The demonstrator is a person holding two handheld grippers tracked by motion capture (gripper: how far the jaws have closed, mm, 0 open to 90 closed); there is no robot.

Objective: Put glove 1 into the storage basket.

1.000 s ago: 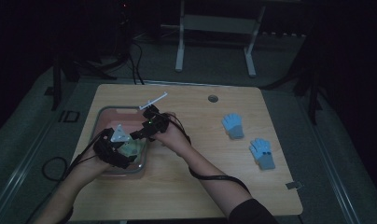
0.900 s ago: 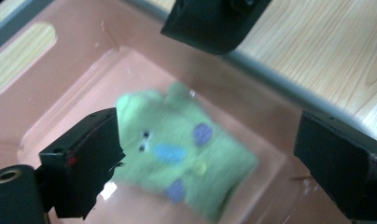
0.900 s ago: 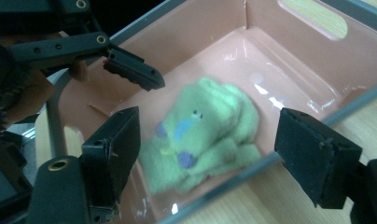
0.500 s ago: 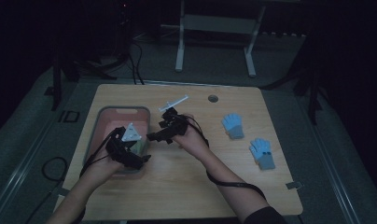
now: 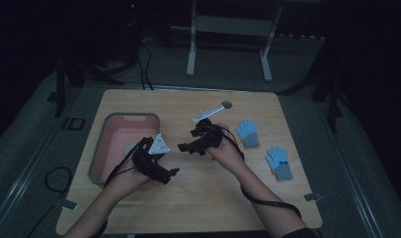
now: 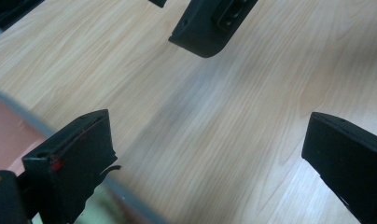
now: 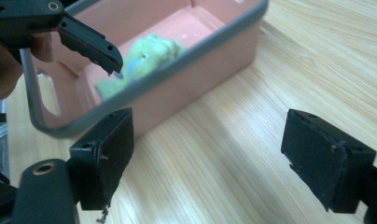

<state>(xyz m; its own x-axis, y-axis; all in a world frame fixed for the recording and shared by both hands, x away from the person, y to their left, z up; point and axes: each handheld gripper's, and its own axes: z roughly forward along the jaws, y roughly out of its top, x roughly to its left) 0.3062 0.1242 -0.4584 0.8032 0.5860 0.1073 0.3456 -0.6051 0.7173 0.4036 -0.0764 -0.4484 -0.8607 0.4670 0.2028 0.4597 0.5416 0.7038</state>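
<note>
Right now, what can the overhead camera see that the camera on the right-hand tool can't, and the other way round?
The high view alone takes in two blue gloves on the table's right side. The right gripper view alone makes out a green cloth item lying inside the pink bin. Both show that bin, the wooden table and the left gripper.

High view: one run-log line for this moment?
left hand-held gripper: open, empty | right hand-held gripper: open, empty | pink bin: holds green glove | two blue gloves: on table, right
</note>
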